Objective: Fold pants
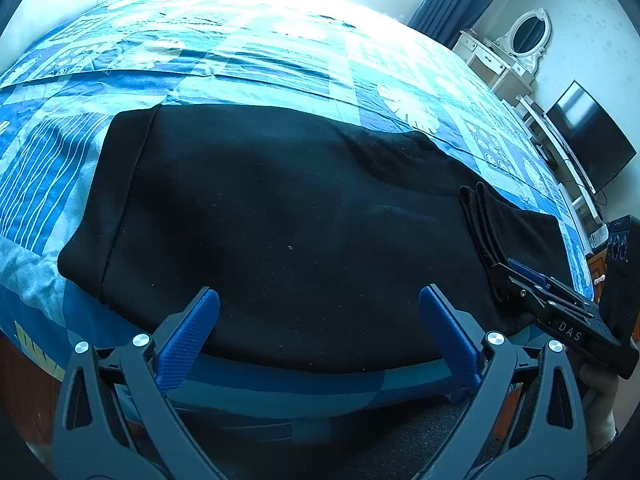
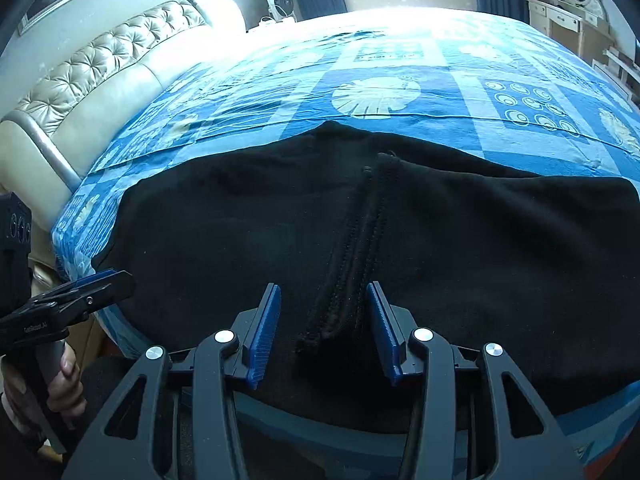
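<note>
Black pants [image 1: 280, 216] lie folded across the near edge of the bed, also in the right wrist view [image 2: 240, 232]. Their ribbed waistband edge [image 2: 344, 280] lies on top, running toward me. My left gripper [image 1: 320, 320] is open and empty just above the pants' near edge; it also shows in the right wrist view [image 2: 100, 284]. My right gripper [image 2: 324, 320] is open, its blue pads on either side of the waistband edge, not closed on it. In the left wrist view it [image 1: 516, 276] sits at the folded waistband [image 1: 484, 224].
The bed has a blue patterned cover [image 1: 240, 60] and a tufted headboard [image 2: 100, 68]. A white dresser with an oval mirror [image 1: 528, 36] and a dark TV screen [image 1: 588, 140] stand by the far wall. The bed's near edge [image 1: 300, 384] lies below the grippers.
</note>
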Demonstrator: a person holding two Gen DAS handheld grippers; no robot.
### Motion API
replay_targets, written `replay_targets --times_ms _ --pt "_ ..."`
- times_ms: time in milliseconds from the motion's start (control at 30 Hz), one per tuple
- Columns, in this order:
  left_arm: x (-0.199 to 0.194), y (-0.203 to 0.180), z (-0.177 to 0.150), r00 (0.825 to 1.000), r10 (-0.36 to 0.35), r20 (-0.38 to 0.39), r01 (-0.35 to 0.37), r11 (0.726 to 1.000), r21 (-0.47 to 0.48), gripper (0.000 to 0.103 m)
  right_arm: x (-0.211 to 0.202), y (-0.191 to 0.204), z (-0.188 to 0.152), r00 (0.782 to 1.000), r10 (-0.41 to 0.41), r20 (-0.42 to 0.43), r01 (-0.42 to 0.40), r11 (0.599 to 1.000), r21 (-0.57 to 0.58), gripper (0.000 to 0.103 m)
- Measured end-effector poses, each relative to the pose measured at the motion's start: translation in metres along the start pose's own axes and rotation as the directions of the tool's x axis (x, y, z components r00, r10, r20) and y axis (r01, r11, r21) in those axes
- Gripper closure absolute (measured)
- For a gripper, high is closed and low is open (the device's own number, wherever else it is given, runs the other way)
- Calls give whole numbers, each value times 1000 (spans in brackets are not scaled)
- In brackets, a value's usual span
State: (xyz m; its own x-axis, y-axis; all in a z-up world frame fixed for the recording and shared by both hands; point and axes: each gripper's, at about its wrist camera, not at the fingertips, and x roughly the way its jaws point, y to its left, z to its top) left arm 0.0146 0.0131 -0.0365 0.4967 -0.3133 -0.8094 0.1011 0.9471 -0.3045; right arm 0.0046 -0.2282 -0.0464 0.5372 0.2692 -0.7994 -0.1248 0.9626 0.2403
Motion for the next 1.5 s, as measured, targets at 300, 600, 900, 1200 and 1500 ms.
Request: replay_targets --times_ms 300,600,900,1200,1500 --pt "1 -4 -3 1000 -7 -5 7 1000 11 3 7 4 -3 999 44 -25 -44 999 -4 42" --pt "3 -8 -4 1000 -2 -9 2 1000 29 3 10 4 -4 998 49 -30 -49 999 6 39" --pt "2 -9 -5 1000 -12 -8 12 1000 28 3 -61 -63 41 958 251 140 -272 949 160 39" --pt "0 -13 -5 1000 -12 -4 12 999 40 3 -70 -287 14 970 131 205 -229 775 589 37" --pt "4 -17 -8 999 -22 -26 23 999 41 3 -8 -326 -15 939 275 206 -339 641 689 81"
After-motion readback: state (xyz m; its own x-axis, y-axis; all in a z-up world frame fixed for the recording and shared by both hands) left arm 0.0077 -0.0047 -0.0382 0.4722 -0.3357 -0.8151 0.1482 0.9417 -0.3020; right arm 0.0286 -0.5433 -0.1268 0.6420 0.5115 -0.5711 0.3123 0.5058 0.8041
